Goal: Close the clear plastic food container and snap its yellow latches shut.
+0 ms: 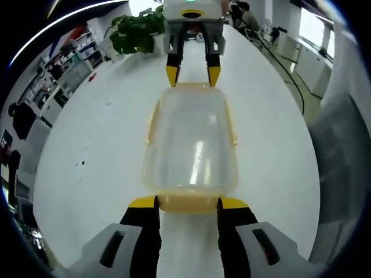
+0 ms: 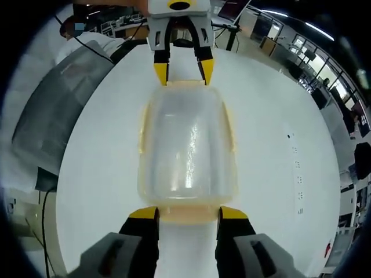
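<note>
The clear plastic food container [image 1: 190, 147] lies lid-on in the middle of the white table [image 1: 104, 145]. In the left gripper view, the left gripper [image 1: 187, 202] stands spread at the near end latch [image 1: 186, 202], its yellow tips either side of it, gripping nothing, while the right gripper [image 1: 193, 74] faces it at the far end. In the right gripper view, the right gripper [image 2: 188, 212] likewise stands spread around its near yellow latch [image 2: 188, 213], holding nothing. The lid looks seated, so latching is the step in hand; I judge each end latch next needs pressing down until it snaps
</note>
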Tool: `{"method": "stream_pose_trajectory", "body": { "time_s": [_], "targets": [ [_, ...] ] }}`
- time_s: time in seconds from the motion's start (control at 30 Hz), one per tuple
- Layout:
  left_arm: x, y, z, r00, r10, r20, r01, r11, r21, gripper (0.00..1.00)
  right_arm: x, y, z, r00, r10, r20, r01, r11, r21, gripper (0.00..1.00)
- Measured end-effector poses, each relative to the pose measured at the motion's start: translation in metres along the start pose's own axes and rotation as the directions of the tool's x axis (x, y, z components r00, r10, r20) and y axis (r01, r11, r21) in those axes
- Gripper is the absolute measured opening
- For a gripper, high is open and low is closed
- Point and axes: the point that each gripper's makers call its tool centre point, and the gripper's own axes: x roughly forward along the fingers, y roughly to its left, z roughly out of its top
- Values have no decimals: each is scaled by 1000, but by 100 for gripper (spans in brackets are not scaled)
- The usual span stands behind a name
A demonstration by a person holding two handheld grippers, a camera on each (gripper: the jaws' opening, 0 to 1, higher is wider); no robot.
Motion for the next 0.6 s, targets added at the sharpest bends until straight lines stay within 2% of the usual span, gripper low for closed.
{"method": "stream_pose_trajectory", "body": {
  "time_s": [0.6],
  "targets": [
    [4, -3, -1, 1000, -20, 17, 20, 1000, 6, 36, 1, 5, -2, 1000, 23, -2, -23, 1000, 21, 37]
  ]
}}
